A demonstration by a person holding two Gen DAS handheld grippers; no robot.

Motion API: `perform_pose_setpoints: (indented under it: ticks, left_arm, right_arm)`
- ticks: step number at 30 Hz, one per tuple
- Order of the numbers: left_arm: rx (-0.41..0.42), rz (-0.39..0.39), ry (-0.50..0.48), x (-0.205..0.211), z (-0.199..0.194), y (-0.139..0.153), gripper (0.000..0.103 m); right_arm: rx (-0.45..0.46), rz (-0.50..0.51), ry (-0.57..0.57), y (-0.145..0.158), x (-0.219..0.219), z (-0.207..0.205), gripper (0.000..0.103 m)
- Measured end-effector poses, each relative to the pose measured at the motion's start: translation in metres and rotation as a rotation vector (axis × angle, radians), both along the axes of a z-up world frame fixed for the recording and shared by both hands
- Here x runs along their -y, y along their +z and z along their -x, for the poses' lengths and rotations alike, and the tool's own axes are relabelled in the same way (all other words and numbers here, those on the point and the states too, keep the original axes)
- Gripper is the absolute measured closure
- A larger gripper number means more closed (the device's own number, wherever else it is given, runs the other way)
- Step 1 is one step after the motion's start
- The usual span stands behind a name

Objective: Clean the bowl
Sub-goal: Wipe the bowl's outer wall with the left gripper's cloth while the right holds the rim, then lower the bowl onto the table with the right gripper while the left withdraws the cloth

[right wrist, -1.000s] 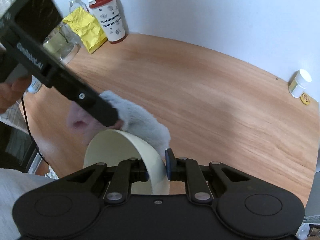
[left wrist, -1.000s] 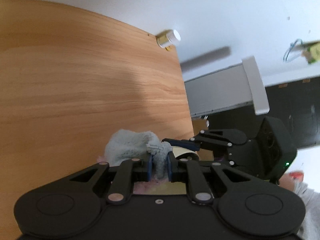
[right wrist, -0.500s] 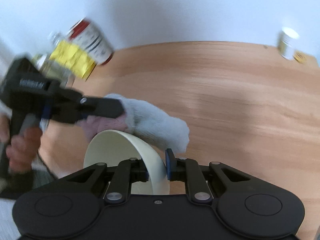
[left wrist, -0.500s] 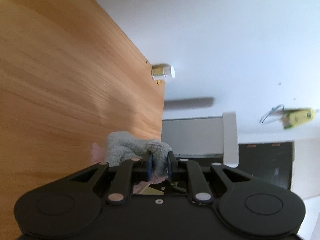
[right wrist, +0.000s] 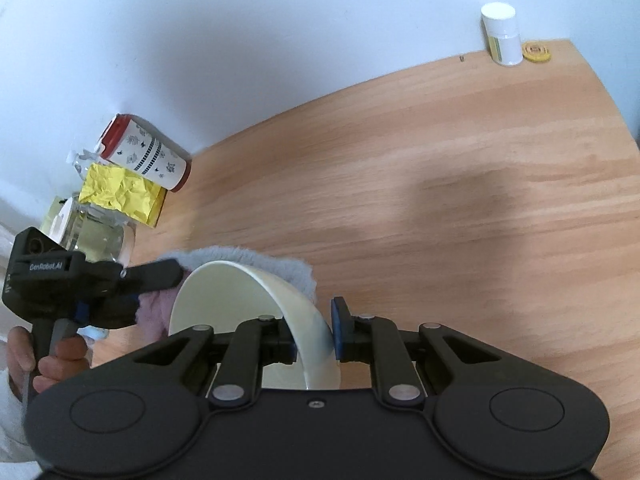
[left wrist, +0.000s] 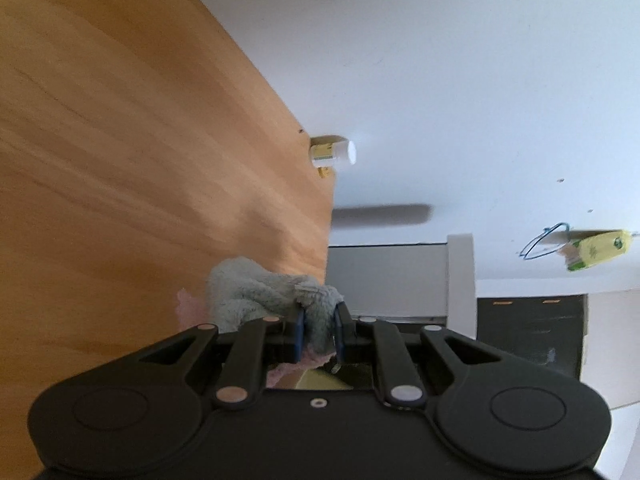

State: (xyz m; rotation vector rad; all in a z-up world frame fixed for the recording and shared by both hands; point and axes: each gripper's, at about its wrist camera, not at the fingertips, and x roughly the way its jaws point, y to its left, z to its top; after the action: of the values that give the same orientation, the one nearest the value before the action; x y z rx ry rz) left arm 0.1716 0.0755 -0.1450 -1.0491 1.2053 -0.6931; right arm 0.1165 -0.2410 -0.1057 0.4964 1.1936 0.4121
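Note:
My right gripper (right wrist: pixel 314 336) is shut on the rim of a cream bowl (right wrist: pixel 232 300), held tilted above the wooden table (right wrist: pixel 440 168). My left gripper (left wrist: pixel 318 330) is shut on a fluffy grey and pink cloth (left wrist: pixel 256 292). In the right wrist view the left gripper (right wrist: pixel 96 284) comes in from the left and presses the cloth (right wrist: pixel 288 272) against the bowl's far outer side. Part of the cloth is hidden behind the bowl.
A white pill bottle (right wrist: pixel 502 34) and a yellow disc (right wrist: pixel 537 52) stand at the table's far right corner. A red-lidded patterned cup (right wrist: pixel 144 154), a yellow packet (right wrist: pixel 120 194) and a glass jar (right wrist: pixel 92 232) stand at the far left. A white wall rises behind.
Both grippers have rotated together. The cloth has slid around the bowl's outside toward its far side. The left gripper now sits lower at the left. Both grips are unchanged.

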Motion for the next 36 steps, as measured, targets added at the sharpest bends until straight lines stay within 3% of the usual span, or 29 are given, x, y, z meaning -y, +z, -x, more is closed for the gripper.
perform_pose_setpoints:
  ticks: [5,11,27,36]
  left_arm:
    - [-0.014,-0.027,-0.005,-0.001,0.000,-0.004,0.090]
    - [-0.047,-0.031,0.015,-0.018,0.012,-0.009,0.090]
    - [0.012,-0.256,0.057,-0.037,0.021,-0.003,0.090]
    - [0.070,-0.446,0.040,-0.040,0.019,-0.002,0.089]
  right_arm:
    - [-0.010,-0.001,0.036,0.002,-0.009,0.004,0.084]
    - [-0.037,-0.030,-0.016,-0.004,0.003,-0.001,0.084]
    - [-0.032,0.013,-0.077,-0.025,0.013,-0.015,0.084]
    - [-0.049,0.032,-0.106,-0.040,0.017,-0.015,0.084]
